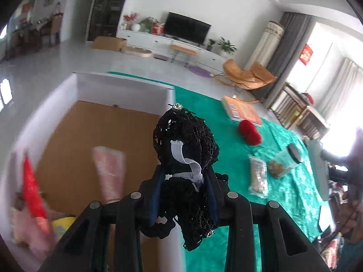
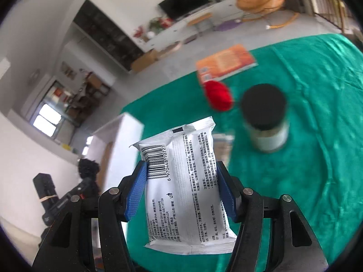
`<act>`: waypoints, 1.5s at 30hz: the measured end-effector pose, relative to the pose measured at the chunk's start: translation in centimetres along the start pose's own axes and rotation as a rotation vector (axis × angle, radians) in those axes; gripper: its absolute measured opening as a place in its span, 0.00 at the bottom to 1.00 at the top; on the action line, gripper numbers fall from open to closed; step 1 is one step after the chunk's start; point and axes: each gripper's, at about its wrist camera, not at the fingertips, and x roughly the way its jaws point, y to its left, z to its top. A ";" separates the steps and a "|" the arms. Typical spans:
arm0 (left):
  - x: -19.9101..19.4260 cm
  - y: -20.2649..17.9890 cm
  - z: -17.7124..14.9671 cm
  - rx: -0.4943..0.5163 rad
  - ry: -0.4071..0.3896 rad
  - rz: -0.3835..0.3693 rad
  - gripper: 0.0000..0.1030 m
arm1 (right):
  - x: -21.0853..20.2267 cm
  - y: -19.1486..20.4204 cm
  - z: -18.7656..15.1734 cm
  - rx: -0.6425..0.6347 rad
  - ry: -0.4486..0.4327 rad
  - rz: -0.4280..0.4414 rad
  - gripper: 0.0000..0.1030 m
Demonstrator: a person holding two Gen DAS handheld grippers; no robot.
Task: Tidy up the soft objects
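Two grips going: left gripper (image 1: 185,188) pinches a black lace bundle (image 1: 186,140) over the white box (image 1: 122,86), only its view shows inside; right gripper (image 2: 181,192) clamps a white wipes packet (image 2: 183,181) above the green tablecloth (image 2: 295,158).

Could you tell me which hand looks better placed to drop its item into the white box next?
Probably the left: its gripper, clamping the black lace garment, is beside the white box; the right holds its white packet further off.

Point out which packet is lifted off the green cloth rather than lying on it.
The white barcode packet, clamped in the right claw above the cloth. The clear snack packet lies flat on the green cloth beside the jar.
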 end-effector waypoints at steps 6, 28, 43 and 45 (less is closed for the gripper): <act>-3.8 8.2 -2.2 -0.066 -0.061 0.349 1.00 | 11.2 15.2 -3.6 -0.084 0.186 0.348 0.78; 9.9 -18.4 -10.7 0.337 0.150 -0.154 1.00 | 3.0 -16.3 -11.0 -0.105 -0.094 -0.816 0.77; 20.3 -17.1 -13.6 0.395 0.189 0.038 1.00 | 1.8 -19.5 -11.2 -0.042 -0.115 -0.777 0.82; 20.1 -17.1 -13.5 0.396 0.189 0.039 1.00 | 1.8 -19.5 -11.2 -0.043 -0.116 -0.777 0.82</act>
